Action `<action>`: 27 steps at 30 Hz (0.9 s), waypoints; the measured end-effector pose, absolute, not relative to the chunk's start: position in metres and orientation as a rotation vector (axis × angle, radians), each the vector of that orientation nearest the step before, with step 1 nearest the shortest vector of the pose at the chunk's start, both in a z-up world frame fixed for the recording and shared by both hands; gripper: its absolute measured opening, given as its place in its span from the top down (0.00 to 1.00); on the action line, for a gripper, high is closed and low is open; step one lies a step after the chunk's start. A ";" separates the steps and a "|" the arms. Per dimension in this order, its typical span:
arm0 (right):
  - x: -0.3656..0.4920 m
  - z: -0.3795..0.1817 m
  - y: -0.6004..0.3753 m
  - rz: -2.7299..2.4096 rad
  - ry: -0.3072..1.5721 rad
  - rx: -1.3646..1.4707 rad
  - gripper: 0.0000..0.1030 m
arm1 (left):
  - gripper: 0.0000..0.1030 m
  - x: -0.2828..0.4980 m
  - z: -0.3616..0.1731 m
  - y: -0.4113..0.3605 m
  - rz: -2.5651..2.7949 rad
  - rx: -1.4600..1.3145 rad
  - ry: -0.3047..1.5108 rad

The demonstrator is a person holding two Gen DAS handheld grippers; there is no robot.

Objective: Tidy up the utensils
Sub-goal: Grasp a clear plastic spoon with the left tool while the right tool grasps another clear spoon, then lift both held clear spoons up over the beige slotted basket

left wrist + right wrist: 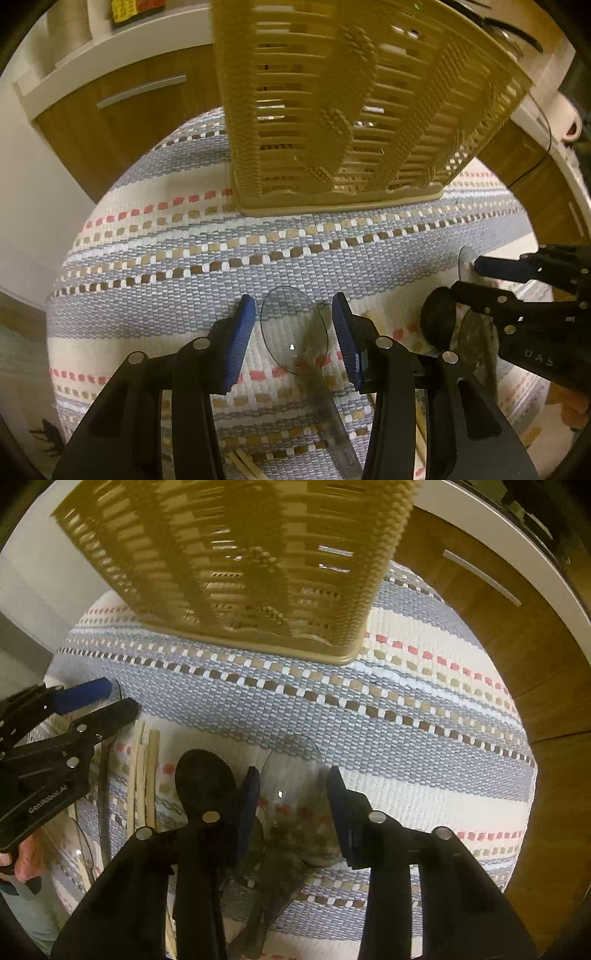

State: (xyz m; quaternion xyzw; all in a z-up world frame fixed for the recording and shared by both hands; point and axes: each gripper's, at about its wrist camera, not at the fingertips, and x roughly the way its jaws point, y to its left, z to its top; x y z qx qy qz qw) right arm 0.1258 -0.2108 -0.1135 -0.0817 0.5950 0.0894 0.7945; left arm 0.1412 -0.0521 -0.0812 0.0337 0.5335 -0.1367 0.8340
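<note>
A tan slotted basket [332, 110] fills the upper frame, on a striped mat [147, 258]. Both left gripper [293, 332] and right gripper [293, 805] gape over clear spoons [293, 332]; handles blurred, chopsticks [142, 775] lower left

Right tongs [293, 805] gape over a clear spoon [295, 775] on the striped mat [406, 716] below the basket [236, 565].

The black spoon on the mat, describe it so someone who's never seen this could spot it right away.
Start at the tall tan basket standing on the striped mat. Come toward the camera to the right gripper; the black spoon lies just left of it. Its round, dark bowl sets it apart from the pale wooden sticks on its left.
</note>
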 end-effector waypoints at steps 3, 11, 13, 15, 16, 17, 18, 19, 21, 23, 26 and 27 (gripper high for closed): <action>0.124 -0.115 -0.207 0.201 1.265 -0.183 0.70 | 0.63 0.138 -0.086 -0.067 -0.255 0.135 1.114; 0.096 -0.091 -0.231 0.267 1.136 -0.139 0.71 | 0.69 0.118 -0.070 -0.079 -0.308 0.088 1.014; 0.088 -0.078 -0.239 0.281 1.083 -0.119 0.71 | 0.69 0.111 -0.058 -0.076 -0.333 0.049 0.970; 0.077 -0.064 -0.245 0.304 1.011 -0.097 0.71 | 0.69 0.100 -0.038 -0.074 -0.351 0.021 0.896; 0.068 -0.055 -0.247 0.311 0.976 -0.090 0.71 | 0.69 0.095 -0.030 -0.072 -0.359 0.012 0.868; 0.061 -0.047 -0.250 0.318 0.934 -0.079 0.71 | 0.69 0.088 -0.018 -0.070 -0.369 -0.004 0.824; 0.056 -0.039 -0.256 0.327 0.903 -0.068 0.71 | 0.69 0.088 -0.008 -0.067 -0.374 -0.014 0.795; 0.055 -0.029 -0.264 0.339 0.871 -0.057 0.71 | 0.69 0.084 0.001 -0.064 -0.380 -0.025 0.764; 0.045 -0.005 -0.273 0.353 0.793 -0.037 0.71 | 0.69 0.079 0.024 -0.057 -0.393 -0.051 0.698; 0.039 0.020 -0.277 0.363 0.709 -0.020 0.71 | 0.69 0.077 0.050 -0.056 -0.394 -0.074 0.632; 0.040 0.056 -0.276 0.363 0.592 0.005 0.71 | 0.69 0.085 0.086 -0.053 -0.381 -0.096 0.532; 0.043 0.067 -0.277 0.352 0.551 0.008 0.71 | 0.69 0.085 0.097 -0.053 -0.365 -0.092 0.503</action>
